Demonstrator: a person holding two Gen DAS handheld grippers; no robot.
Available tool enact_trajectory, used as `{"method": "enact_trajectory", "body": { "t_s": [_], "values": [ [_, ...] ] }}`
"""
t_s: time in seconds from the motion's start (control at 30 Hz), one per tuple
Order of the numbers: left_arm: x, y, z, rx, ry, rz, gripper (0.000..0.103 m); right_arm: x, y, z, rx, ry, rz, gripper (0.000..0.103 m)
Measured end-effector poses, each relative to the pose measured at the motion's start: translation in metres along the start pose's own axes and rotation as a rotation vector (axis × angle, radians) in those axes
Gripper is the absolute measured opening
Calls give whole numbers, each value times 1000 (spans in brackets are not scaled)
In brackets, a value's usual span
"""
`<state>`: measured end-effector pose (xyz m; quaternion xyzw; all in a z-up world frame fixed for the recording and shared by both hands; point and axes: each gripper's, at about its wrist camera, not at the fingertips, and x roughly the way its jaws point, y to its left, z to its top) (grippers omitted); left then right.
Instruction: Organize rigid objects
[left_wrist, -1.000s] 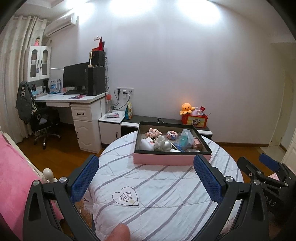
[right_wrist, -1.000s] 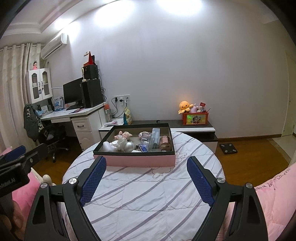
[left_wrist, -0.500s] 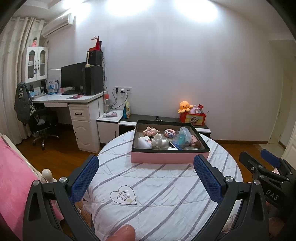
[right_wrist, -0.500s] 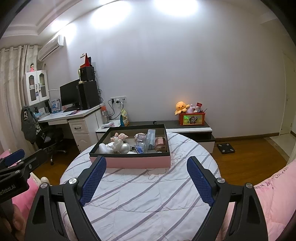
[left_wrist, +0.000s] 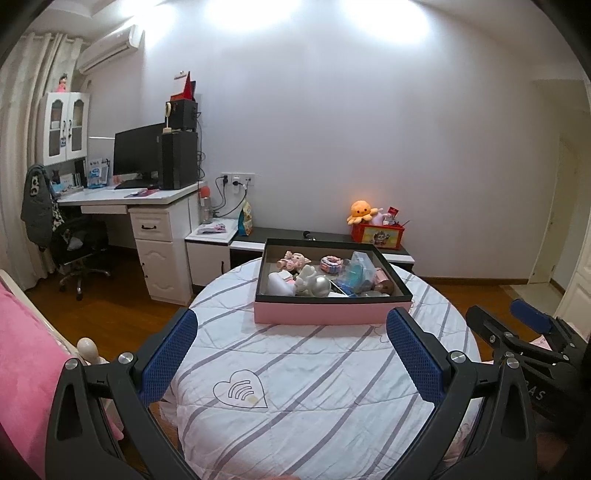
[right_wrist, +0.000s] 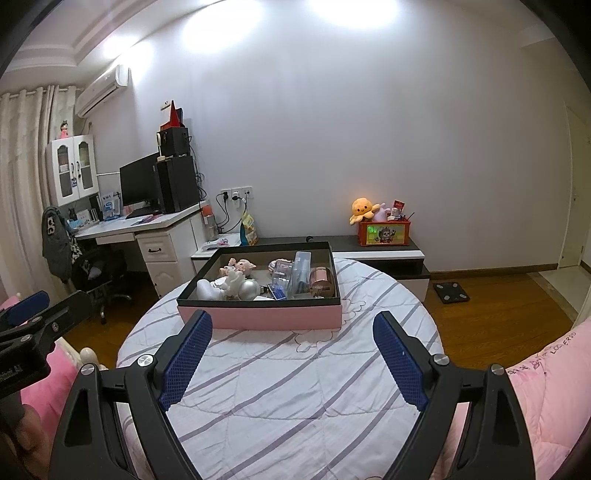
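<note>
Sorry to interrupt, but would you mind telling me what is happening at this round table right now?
A person holds two black grippers with blue pads, the left gripper and the right gripper, above a round table with a striped white quilt. Both are open and empty. Ahead sits a pink box with a black rim full of small items, including a silver ball and a rose-gold tin. Nothing has been picked up yet.

A box (left_wrist: 332, 312) sits toward the far side of a round table (left_wrist: 314, 387), small items (left_wrist: 317, 275) piled inside it, with a desk (left_wrist: 147, 206) far left and a low cabinet (left_wrist: 391, 254) behind the table.
</note>
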<state>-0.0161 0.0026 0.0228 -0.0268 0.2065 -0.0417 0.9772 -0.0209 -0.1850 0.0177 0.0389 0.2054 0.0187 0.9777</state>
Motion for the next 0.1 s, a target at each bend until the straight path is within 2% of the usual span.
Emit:
{"method": "enact_trajectory", "body": {
  "t_s": [0.1],
  "values": [
    [-1, 0, 0, 1, -5, -5, 103, 1, 0, -2, 0, 4, 2, 90]
  ]
}}
